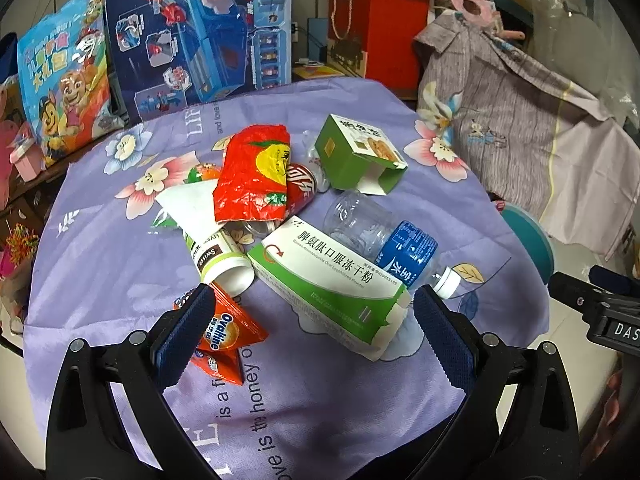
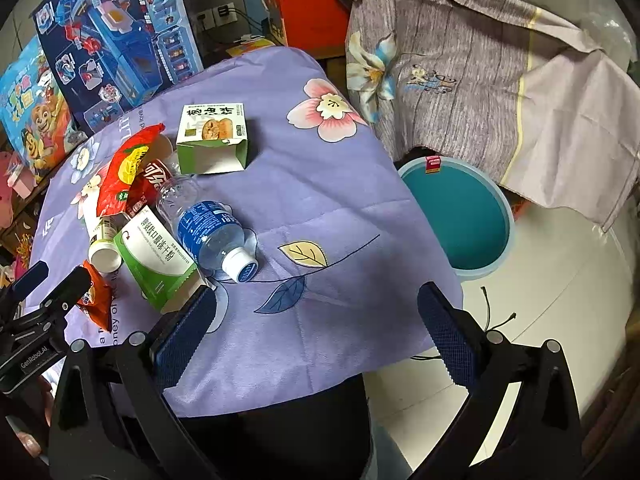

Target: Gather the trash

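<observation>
Trash lies piled on a table under a purple floral cloth (image 1: 120, 264): a green-and-white medicine box (image 1: 324, 280), a clear water bottle with a blue label (image 1: 384, 236), a white supplement bottle (image 1: 218, 258), a red crumpled wrapper (image 1: 252, 176), a red can (image 1: 300, 188), a green snack box (image 1: 356, 152) and an orange Ovaltine sachet (image 1: 224, 332). My left gripper (image 1: 312, 320) is open, low over the near side of the pile. My right gripper (image 2: 318, 322) is open above the cloth's near edge, right of the pile. A teal bin (image 2: 456, 216) stands on the floor to the right.
Toy boxes (image 1: 196, 28) and a cartoon bag (image 1: 64, 76) stand behind the table. Red gift boxes (image 1: 376, 24) are at the back. A grey-purple cloth (image 2: 480, 60) drapes over something on the right. White floor (image 2: 540, 300) lies beyond the table edge, with thin cables on it.
</observation>
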Demonstrator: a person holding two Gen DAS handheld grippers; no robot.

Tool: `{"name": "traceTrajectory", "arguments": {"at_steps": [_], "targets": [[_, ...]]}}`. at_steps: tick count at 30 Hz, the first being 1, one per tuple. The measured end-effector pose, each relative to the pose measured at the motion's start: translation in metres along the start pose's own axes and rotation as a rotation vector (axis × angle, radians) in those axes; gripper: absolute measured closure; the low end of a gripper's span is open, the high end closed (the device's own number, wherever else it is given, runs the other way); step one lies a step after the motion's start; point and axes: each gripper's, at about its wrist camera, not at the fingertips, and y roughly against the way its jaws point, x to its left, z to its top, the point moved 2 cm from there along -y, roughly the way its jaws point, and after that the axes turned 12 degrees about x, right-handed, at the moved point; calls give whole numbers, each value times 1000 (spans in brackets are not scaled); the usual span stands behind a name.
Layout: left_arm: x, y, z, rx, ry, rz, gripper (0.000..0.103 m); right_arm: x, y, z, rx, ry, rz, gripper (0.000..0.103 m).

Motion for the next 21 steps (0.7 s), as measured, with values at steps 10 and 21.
{"name": "traceTrajectory", "arguments": {"at_steps": [10,21], "targets": [[1,-1,-1,3,2,-1,4,-3,-1,0,6,-5,1,6],[2,-2,-2,4,1,-2,4,-4,-3,0,8,-8,5,6]]}}
